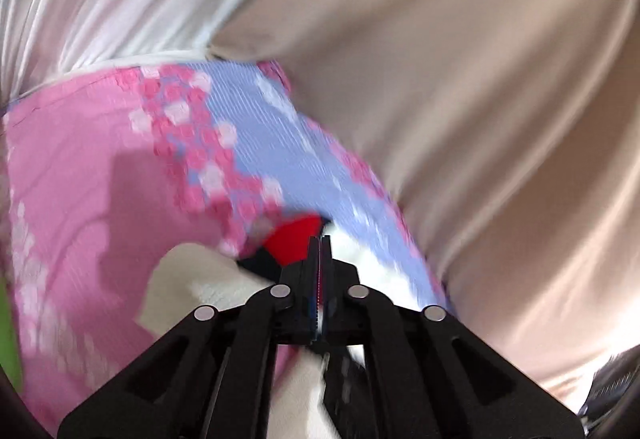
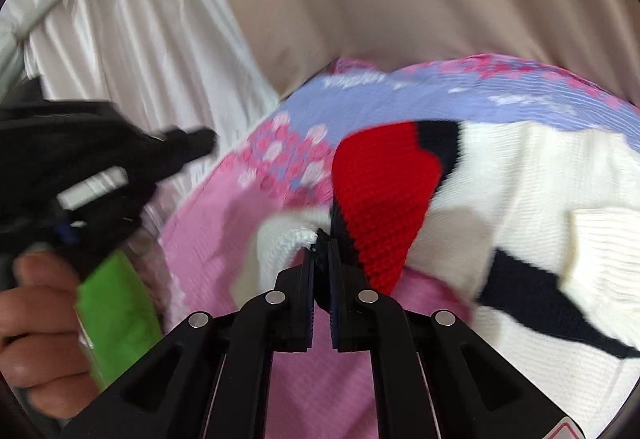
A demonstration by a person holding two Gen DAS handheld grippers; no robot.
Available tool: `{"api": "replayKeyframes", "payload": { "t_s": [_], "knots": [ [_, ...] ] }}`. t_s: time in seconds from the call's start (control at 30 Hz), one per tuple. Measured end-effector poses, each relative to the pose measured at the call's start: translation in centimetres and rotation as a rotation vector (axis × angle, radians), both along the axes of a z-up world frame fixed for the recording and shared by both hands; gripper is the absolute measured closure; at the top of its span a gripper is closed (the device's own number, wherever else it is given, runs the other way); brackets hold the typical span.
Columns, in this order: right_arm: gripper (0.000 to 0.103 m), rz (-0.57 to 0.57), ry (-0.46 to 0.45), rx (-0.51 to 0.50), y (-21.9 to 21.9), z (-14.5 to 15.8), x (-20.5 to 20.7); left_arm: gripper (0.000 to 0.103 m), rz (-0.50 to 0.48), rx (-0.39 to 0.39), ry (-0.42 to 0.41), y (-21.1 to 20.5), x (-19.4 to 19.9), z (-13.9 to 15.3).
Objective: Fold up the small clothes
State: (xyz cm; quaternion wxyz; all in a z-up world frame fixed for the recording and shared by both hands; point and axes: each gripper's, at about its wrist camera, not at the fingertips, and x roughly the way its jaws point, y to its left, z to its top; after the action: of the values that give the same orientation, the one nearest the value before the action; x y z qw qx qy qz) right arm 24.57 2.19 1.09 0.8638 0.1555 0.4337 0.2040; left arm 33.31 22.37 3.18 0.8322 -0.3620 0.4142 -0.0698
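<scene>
- Right gripper, black two-finger tool: jaws nearly together, pinching a dark-trimmed edge of the white knitted garment with red and black patches. The knit bunches at the pads, so this reads as a real grip.
- Left gripper: jaws fully closed, pads flat against each other. Nothing visible between them in its own view; it sits above the garment's red patch and seems apart from it, though blur keeps me from being sure.
- In the right wrist view the left gripper shows at the left edge of the bed, carried by the person's hand; both heavily blurred.
- A green item lies just beside that hand. Too blurred to identify.
- The knitted garment lies rumpled on the pink and lilac floral bedcover, one edge raised by the right gripper, the rest sagging unevenly.
- Beyond the bedcover's far edge: beige satin fabric and white pleated fabric, draped.
- Progress, as judged: early. No clean fold line, no squared shape. Remaining: spread the garment flat, fold it over, settle it neatly.
</scene>
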Motion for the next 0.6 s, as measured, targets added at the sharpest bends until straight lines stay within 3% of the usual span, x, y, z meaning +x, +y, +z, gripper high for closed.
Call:
{"api": "replayKeyframes", "payload": {
  "t_s": [0.07,0.13,0.23,0.3,0.43,0.6],
  "knots": [
    [0.098,-0.007,0.001,-0.021,-1.6,0.9,-0.1,0.099,-0.003,-0.097,0.082,-1.1,-2.5,-1.8],
    [0.098,0.001,-0.002,-0.033,-2.5,1.3,-0.1,0.073,0.047,-0.225,0.187,-1.5,-4.9,-5.0],
    [0.098,0.005,-0.008,-0.044,-3.3,1.7,-0.4,0.068,0.127,-0.328,0.281,-1.9,-6.8,-9.2],
    [0.098,0.013,-0.018,-0.04,-3.6,2.2,-0.9,0.065,0.191,-0.352,0.269,-1.5,-7.6,-10.5],
    [0.098,0.0,-0.041,-0.023,-4.8,3.2,-2.5,0.047,0.258,-0.401,0.235,0.2,-8.6,-11.6],
    [0.098,-0.019,-0.036,0.026,-6.6,4.1,-3.2,0.043,0.277,-0.483,0.281,0.4,-9.5,-14.7]
  ]
}}
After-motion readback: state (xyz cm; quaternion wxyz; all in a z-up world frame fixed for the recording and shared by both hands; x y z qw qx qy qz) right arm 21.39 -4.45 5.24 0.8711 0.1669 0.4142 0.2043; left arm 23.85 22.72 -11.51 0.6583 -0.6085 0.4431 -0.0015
